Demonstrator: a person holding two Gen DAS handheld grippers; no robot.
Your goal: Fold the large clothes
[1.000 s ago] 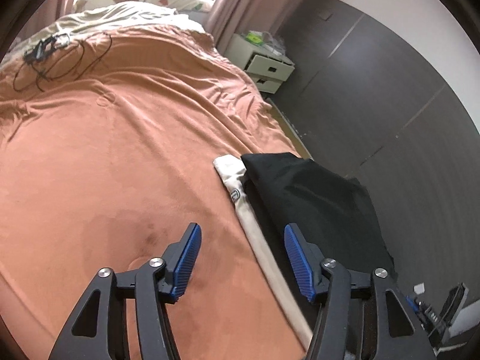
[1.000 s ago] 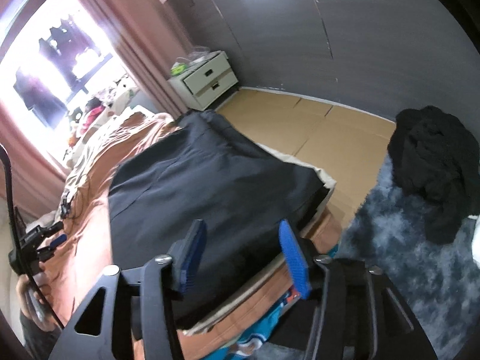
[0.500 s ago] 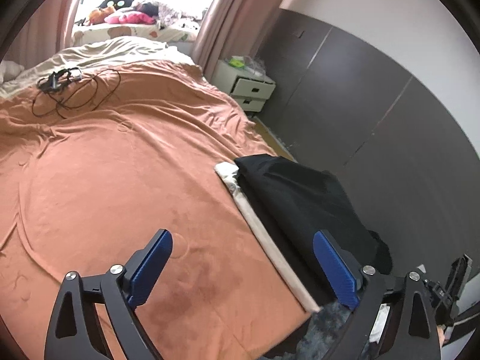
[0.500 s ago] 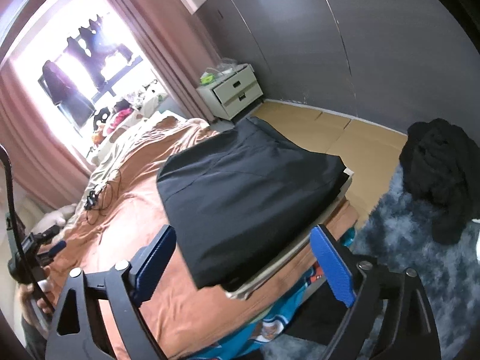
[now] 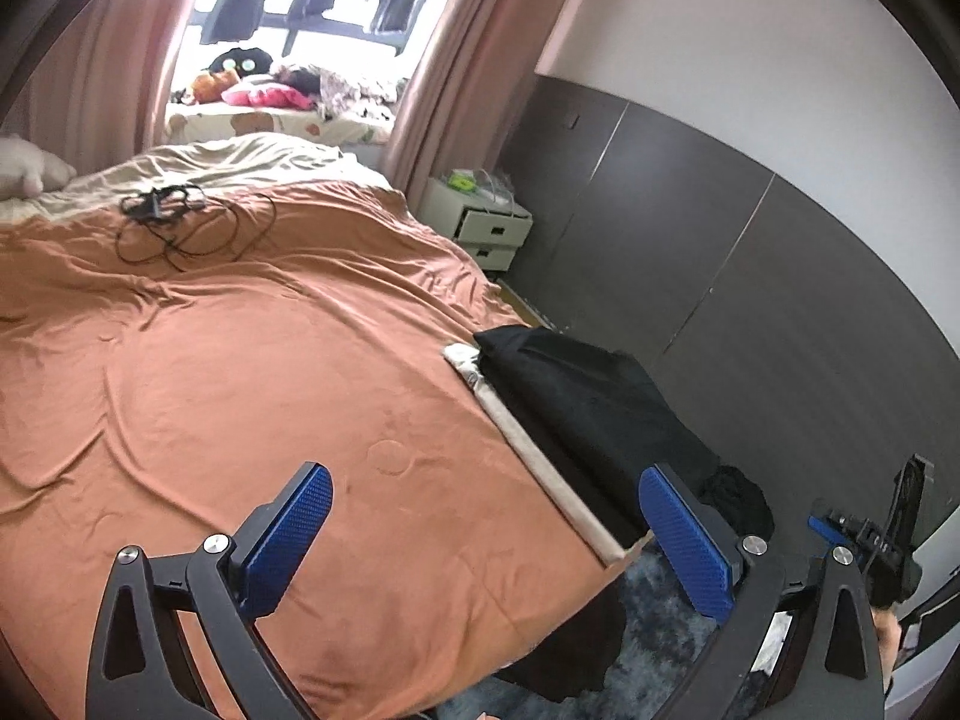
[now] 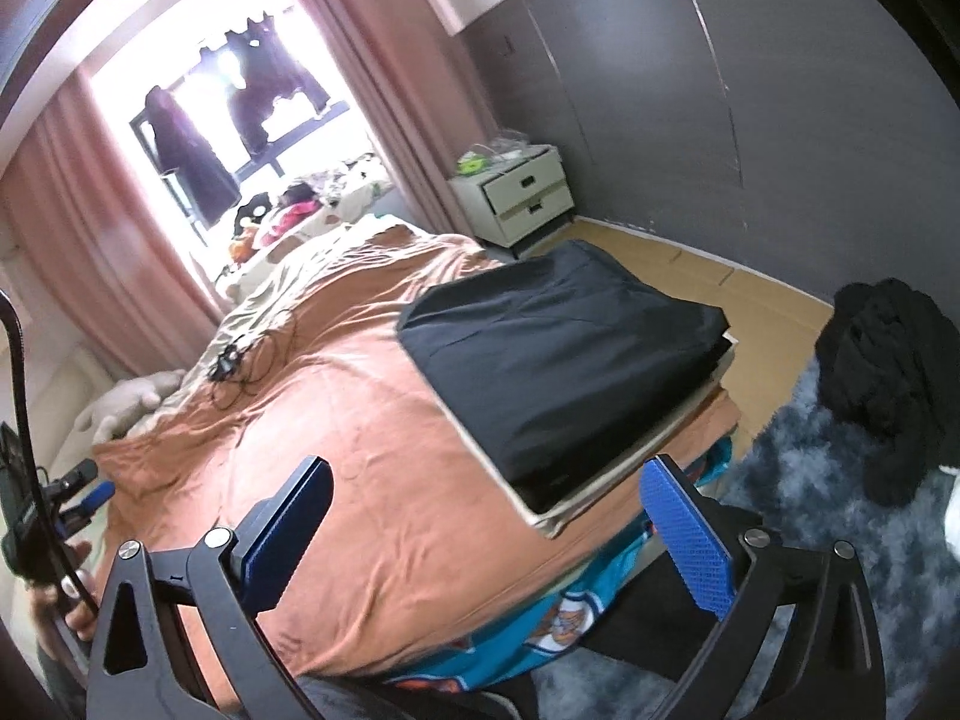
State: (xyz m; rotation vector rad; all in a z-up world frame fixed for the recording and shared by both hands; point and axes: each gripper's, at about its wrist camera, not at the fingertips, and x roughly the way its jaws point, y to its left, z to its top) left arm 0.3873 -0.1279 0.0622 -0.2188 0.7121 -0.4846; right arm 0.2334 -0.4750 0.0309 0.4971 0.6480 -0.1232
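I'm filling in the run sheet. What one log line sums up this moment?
left gripper: opening, empty | right gripper: opening, empty | black garment: folded flat on cream garment, bed corner | black pile: on rug, unfolded

We are in a home bedroom: a wide bed (image 5: 240,360) under a rust-orange cover fills the room, pink curtains (image 6: 384,78) frame a bright window (image 6: 240,108) with clothes hanging behind it, a white two-drawer nightstand (image 6: 516,195) stands by the dark panelled wall (image 5: 690,240), and a shaggy blue-grey rug (image 6: 840,516) covers the floor.
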